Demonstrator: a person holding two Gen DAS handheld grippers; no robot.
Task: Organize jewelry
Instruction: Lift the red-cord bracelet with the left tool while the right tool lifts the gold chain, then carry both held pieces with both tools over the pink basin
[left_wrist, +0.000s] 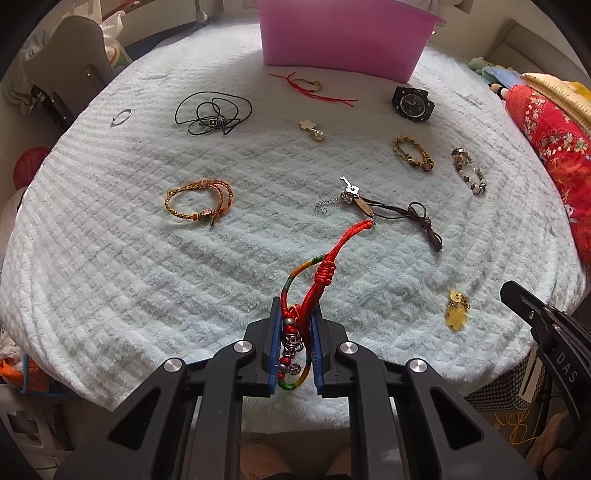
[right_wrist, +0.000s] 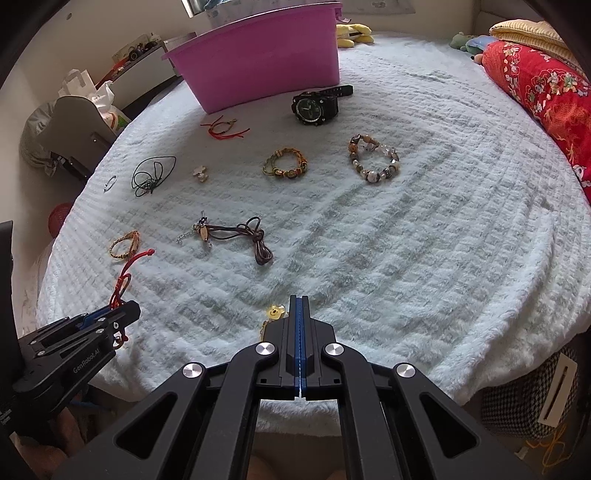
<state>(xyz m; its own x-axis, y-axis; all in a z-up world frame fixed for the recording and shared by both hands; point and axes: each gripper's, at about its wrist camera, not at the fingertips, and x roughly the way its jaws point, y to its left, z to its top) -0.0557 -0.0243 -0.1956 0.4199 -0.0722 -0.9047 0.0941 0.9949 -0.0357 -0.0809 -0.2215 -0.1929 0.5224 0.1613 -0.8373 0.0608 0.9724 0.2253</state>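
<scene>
My left gripper (left_wrist: 294, 314) is shut on a red cord bracelet (left_wrist: 325, 266) with beads, held above the near part of the pale blue blanket (left_wrist: 110, 236); its red tail sticks up and forward. It also shows in the right wrist view (right_wrist: 123, 273) at the left. My right gripper (right_wrist: 299, 301) is shut and empty, low over the blanket beside a yellow charm (right_wrist: 275, 313). A pink tub (right_wrist: 258, 55) stands at the far edge. Loose jewelry lies across the blanket: a black watch (right_wrist: 314, 103), a beaded bracelet (right_wrist: 373, 157), a brown cord necklace (right_wrist: 243, 236).
More pieces lie about: a braided orange bracelet (left_wrist: 201, 201), a black cord necklace (left_wrist: 212, 112), a thin red string bracelet (left_wrist: 314, 86), a small ring (left_wrist: 122, 117), a yellow bracelet (right_wrist: 285, 167). A red floral pillow (right_wrist: 546, 96) lies along the right edge.
</scene>
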